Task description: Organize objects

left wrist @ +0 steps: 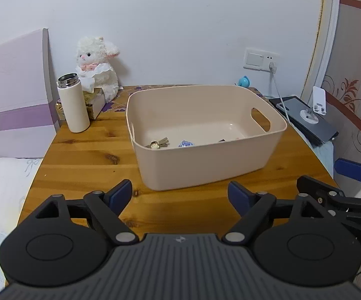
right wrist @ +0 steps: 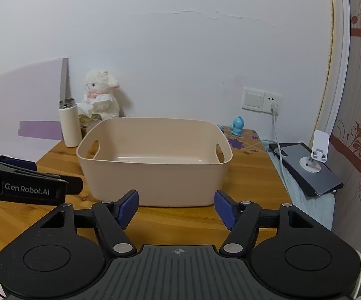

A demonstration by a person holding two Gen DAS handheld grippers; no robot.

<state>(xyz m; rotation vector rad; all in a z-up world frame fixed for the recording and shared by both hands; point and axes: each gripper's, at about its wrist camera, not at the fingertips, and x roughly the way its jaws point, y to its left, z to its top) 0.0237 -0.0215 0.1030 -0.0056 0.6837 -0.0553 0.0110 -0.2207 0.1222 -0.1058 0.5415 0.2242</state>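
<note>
Both sets of fingers released, nothing between them: my left gripper [left wrist: 179,195] and right gripper [right wrist: 176,206] hover over the near edge of the pine worktop [left wrist: 85,155].

Beige plastic handled bin [left wrist: 205,160] sits just ahead of both. Inside, near the front wall: a small key bunch with charm [left wrist: 158,143] and a blue-white wrapped packet [left wrist: 185,144], so sorting looks partly done.

Left to collect, I judge: cream steel-rimmed flask [left wrist: 73,105] ahead-left of the left fingers, small blue figurine [right wrist: 237,125] beyond the bin to the right.
</note>
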